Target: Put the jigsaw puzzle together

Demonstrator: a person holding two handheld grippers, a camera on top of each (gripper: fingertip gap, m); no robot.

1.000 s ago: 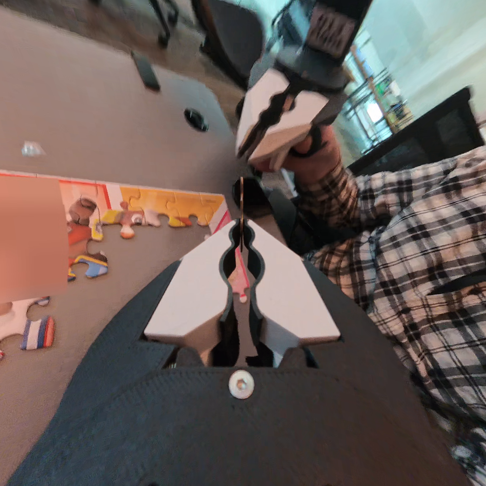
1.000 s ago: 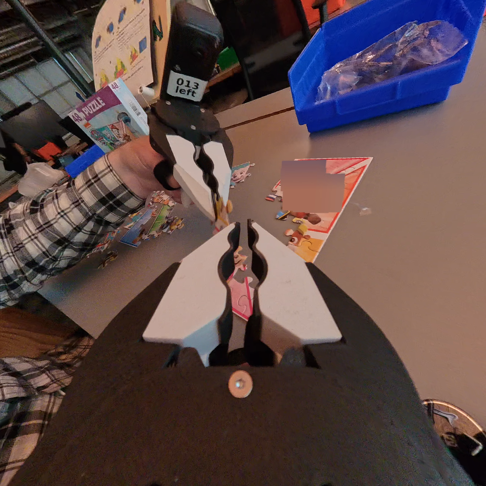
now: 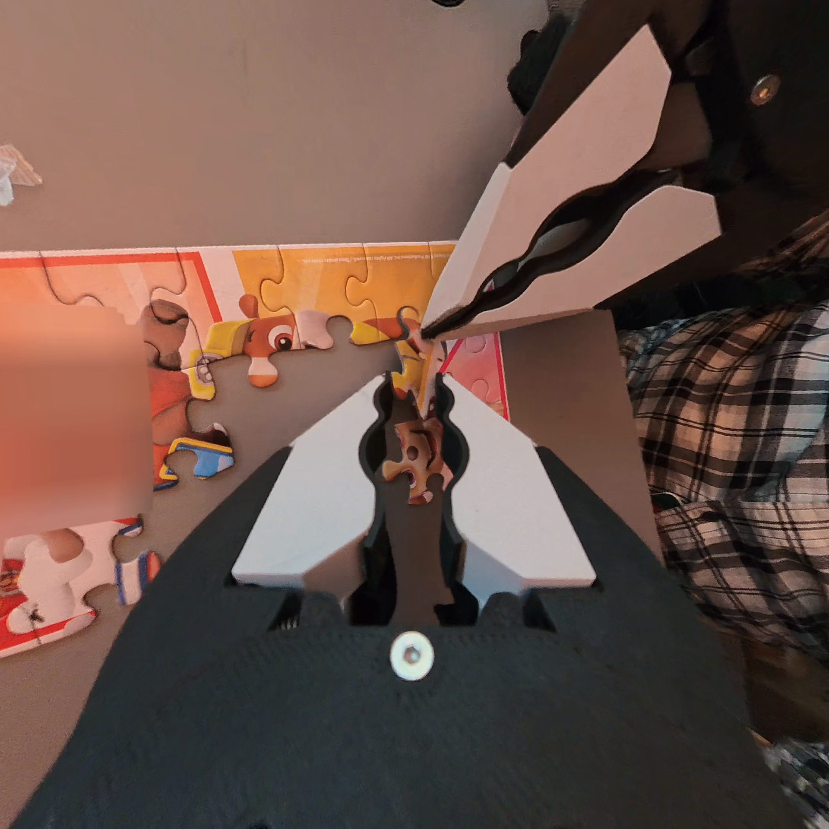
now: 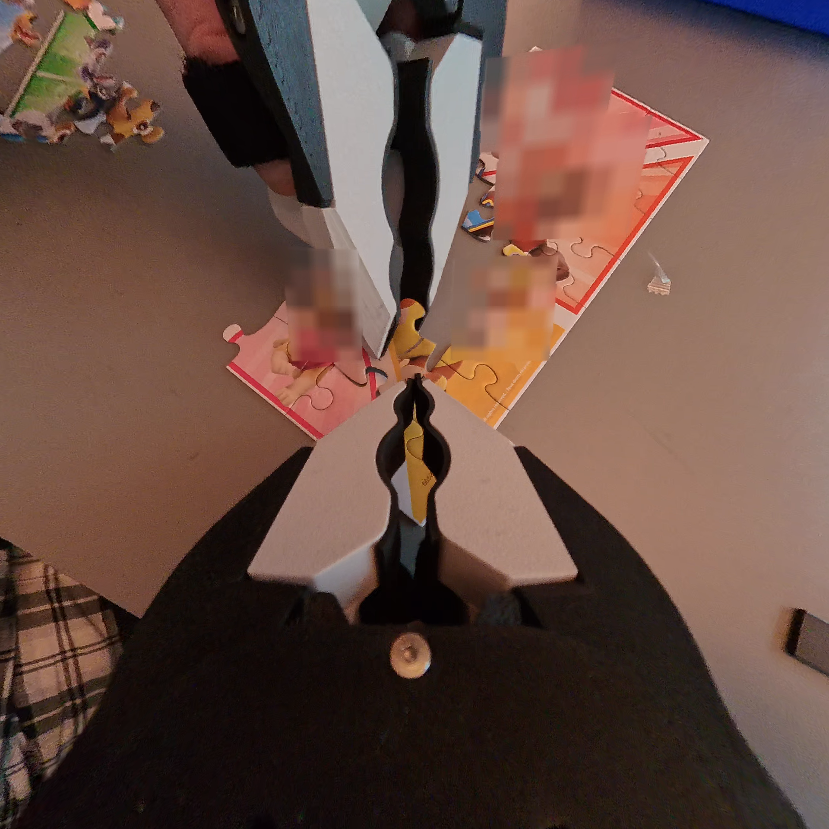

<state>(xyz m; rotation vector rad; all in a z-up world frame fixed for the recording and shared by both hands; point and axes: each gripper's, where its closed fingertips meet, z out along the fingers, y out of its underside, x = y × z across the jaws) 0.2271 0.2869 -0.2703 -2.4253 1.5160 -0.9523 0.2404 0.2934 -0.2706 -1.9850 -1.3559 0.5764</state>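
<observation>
The partly built jigsaw puzzle (image 3: 314, 287) lies flat on the grey table, with a yellow edge row and a pink corner (image 4: 309, 394). A yellow-brown piece (image 3: 415, 448) lies flat at that corner, between my left gripper's fingers. My left gripper (image 3: 415, 377) is slightly open and straddles the piece, tips at the table. My right gripper (image 3: 424, 333) comes in from the upper right, shut, with its tips touching the piece's far end. In the right wrist view my right gripper (image 4: 415, 381) is shut and empty at the puzzle, and the left gripper (image 4: 408, 356) points down over the same piece (image 4: 410, 332).
Several loose pieces (image 4: 80, 89) lie in a heap at the far left. A scrap of clear plastic (image 4: 657, 282) lies beside the puzzle. A blue bin (image 4: 785, 13) stands at the back right. A small dark object (image 4: 807, 641) lies near right. A plaid sleeve (image 3: 717, 403) is at the table's edge. The tips of both grippers are at nearly the same place. The partly built jigsaw puzzle (image 3: 314, 287) lies around 4 cm away from my right fingertips.
Both grippers have come down from mid-air to the puzzle's corner. The left gripper held a piece on edge; its jaws have parted and the piece lies flat. The right gripper's tips now touch it.
</observation>
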